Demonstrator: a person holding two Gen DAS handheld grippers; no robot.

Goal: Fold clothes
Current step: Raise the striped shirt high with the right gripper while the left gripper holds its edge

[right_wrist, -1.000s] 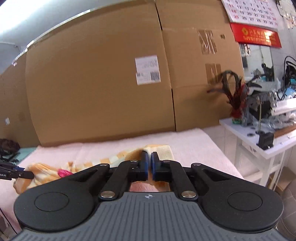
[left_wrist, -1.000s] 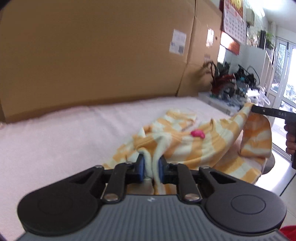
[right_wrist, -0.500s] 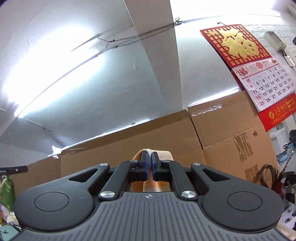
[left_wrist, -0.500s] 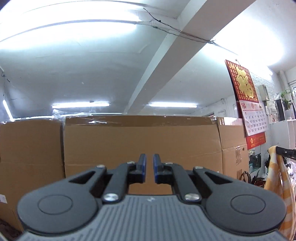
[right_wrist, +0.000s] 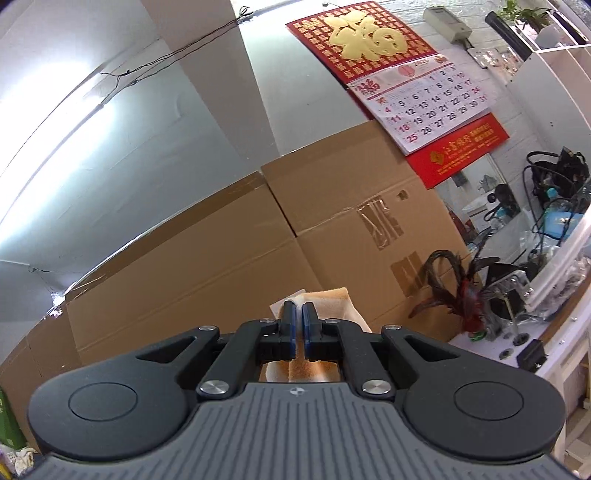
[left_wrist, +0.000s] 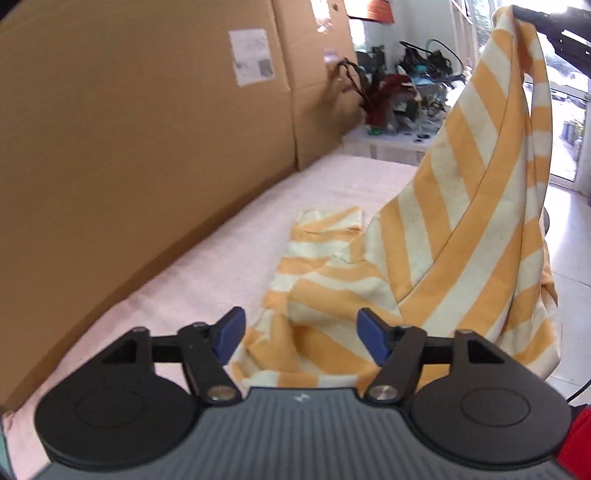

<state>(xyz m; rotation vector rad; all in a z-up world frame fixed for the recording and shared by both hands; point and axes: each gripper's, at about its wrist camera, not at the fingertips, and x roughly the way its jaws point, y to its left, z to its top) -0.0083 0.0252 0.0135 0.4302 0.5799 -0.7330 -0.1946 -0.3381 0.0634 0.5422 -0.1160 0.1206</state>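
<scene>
An orange-and-cream striped garment (left_wrist: 461,221) hangs in a tall peak from my right gripper (left_wrist: 524,14), seen at the top right of the left wrist view. Its lower part lies crumpled on the pink bed cover (left_wrist: 207,273). My left gripper (left_wrist: 301,338) points down at that crumpled part, its jaws opening wide, with nothing pressed between the blue pads (left_wrist: 231,332). In the right wrist view my right gripper (right_wrist: 298,325) is tilted upward and shut on a fold of the striped garment (right_wrist: 332,295).
Large cardboard boxes (left_wrist: 147,122) stand along the far side of the bed. A white side table (left_wrist: 391,140) with cables and clutter sits at the bed's end. A red wall calendar (right_wrist: 402,77) hangs above the boxes. A bright glass door (left_wrist: 569,110) is at the right.
The left gripper let go of the garment, swung up toward the ceiling, then came back down with its jaws wide. The right gripper rose, lifting its corner of the garment high.
</scene>
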